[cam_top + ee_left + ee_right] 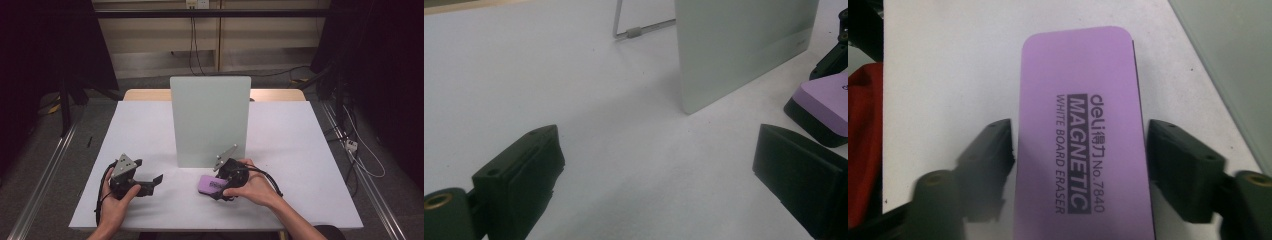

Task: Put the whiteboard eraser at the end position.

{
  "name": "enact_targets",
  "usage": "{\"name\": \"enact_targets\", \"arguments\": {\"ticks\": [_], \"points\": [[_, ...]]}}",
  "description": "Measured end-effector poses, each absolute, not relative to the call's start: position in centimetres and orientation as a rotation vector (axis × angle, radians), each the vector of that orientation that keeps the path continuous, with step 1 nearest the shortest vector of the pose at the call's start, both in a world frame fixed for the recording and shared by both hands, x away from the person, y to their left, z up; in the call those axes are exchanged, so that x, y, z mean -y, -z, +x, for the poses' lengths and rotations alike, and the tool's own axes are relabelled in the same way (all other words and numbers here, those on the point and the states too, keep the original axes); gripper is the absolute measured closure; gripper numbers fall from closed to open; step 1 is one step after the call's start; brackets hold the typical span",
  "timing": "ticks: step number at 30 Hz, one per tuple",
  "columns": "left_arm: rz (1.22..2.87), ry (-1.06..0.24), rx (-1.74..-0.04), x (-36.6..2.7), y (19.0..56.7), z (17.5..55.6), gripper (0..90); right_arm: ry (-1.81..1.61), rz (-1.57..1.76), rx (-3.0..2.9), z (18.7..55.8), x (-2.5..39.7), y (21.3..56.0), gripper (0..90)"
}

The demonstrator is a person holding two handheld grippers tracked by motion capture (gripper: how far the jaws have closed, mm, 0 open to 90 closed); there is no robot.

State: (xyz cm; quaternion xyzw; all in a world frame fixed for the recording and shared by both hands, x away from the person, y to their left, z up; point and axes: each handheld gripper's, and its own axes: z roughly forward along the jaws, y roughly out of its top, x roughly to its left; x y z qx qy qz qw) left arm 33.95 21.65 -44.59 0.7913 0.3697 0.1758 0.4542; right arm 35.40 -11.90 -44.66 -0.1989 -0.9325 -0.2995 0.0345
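Between right gripper spread jaws | eraser "deli MAGNETIC No.7840" | left gripper released

Purple whiteboard eraser flat on table, before board.

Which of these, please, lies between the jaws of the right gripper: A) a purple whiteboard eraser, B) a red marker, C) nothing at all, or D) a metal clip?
A: in the right gripper view the purple whiteboard eraser, printed "MAGNETIC WHITE BOARD ERASER", lies between the two jaws of the right gripper, with a small gap visible at the right jaw.
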Motion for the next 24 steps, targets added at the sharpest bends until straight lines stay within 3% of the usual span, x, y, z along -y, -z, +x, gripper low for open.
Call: {"name": "enact_targets", "arguments": {"ticks": [11,24], "points": [[1.955,-0.433,-0.910,-21.62,44.59,33.94,5.5,0.978,-0.676,2.875,35.39,12.11,44.46,7.9],[1.951,-0.429,-0.913,-21.58,44.61,33.94,5.5,1.083,-0.720,2.861,35.24,12.56,43.73,8.8]]}}
